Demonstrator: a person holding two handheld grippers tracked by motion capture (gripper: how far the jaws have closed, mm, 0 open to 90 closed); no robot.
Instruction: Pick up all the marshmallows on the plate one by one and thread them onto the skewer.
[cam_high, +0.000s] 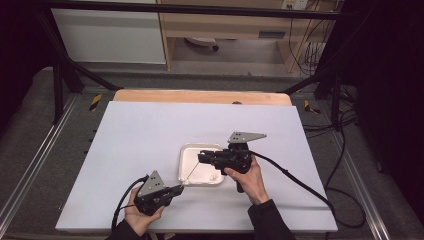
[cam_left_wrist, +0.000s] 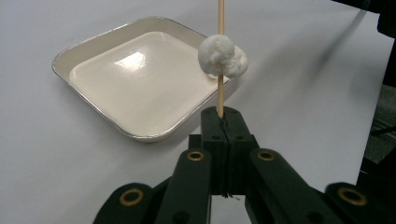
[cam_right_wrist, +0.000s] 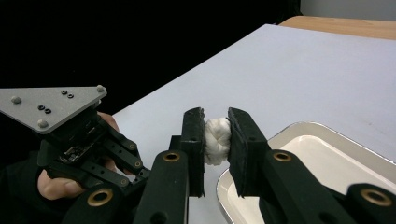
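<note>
Left tool (cam_left_wrist: 223, 122) clamped shut on wooden skewer (cam_left_wrist: 220, 70), steadying it over tray (cam_left_wrist: 93, 44). Right tool (cam_right_wrist: 215, 135) pinches the white dough ball (cam_right_wrist: 217, 139), probably to slide it along the skewer.

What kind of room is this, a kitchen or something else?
Probably a lab or workshop, not a kitchen. The white table sits inside a black metal frame, cables trail over the grey floor, and a person's hands work two black grippers over a small tray.

No text, label or number seems legible on anything in view.
</note>
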